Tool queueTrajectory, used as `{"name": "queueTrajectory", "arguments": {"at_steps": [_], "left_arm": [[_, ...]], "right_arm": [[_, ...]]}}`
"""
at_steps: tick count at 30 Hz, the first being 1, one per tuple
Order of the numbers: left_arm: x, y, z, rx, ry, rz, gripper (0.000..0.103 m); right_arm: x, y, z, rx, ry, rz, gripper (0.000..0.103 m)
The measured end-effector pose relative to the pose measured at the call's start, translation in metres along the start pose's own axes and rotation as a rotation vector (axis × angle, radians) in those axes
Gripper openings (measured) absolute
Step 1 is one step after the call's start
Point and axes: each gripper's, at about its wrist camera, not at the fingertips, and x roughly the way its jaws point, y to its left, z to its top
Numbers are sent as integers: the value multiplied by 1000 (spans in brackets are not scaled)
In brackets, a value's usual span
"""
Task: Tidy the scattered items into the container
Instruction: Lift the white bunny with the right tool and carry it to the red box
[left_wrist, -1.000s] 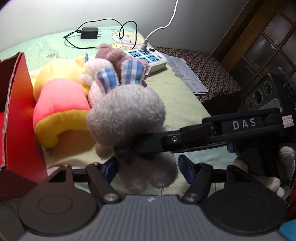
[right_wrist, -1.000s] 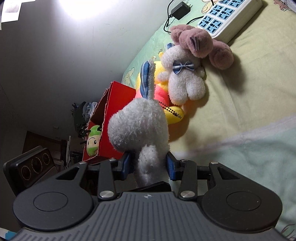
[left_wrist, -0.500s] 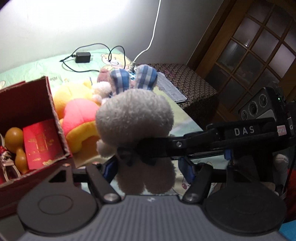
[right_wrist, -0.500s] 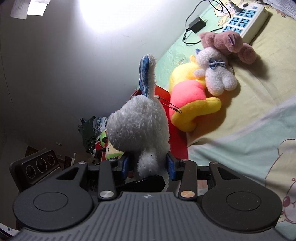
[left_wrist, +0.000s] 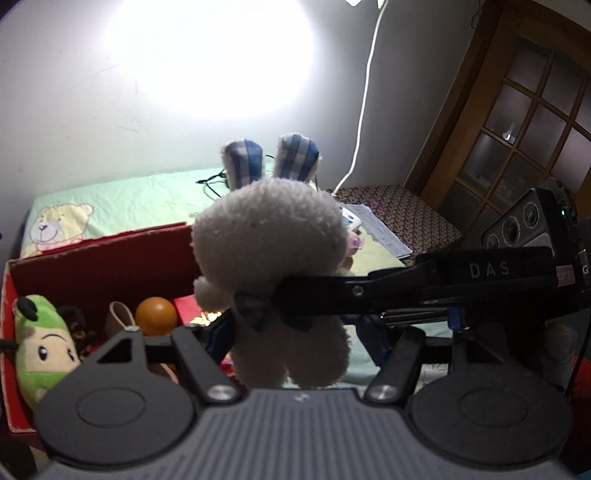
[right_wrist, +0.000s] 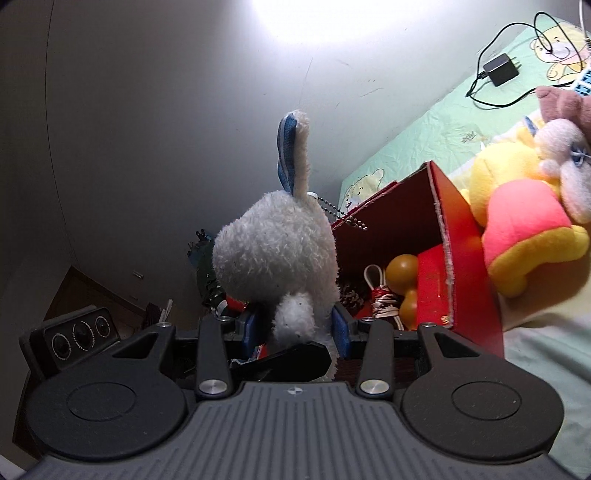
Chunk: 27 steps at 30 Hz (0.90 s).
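The right gripper (right_wrist: 297, 328) is clamped on the fluffy white rabbit (right_wrist: 275, 254), blue pads pressing its soft body, checked ears upright. It reaches in level from the side, holding the rabbit above the red cardboard box (left_wrist: 99, 258). The left gripper (left_wrist: 295, 334) flanks the rabbit's legs; its pads seem spread, though contact is hard to judge. Inside the box lie a smooth gourd (right_wrist: 402, 267) and a green plush (left_wrist: 40, 343).
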Motion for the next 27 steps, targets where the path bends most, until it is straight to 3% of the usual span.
{"name": "queueTrajectory", "arguments": {"at_steps": [7, 16, 22, 27], "left_arm": [[5, 44, -1, -77, 0, 71, 68], [36, 97, -17, -202, 79, 151, 68], [56, 121, -24, -263, 141, 185, 67], [64, 126, -23, -238, 162, 225, 66]], "right_arm": [[54, 3, 8, -17, 63, 2, 43], [117, -16, 10, 7, 191, -35, 43], [151, -30, 11, 40, 274, -115, 43], [166, -32, 10, 60, 321, -166, 44]]}}
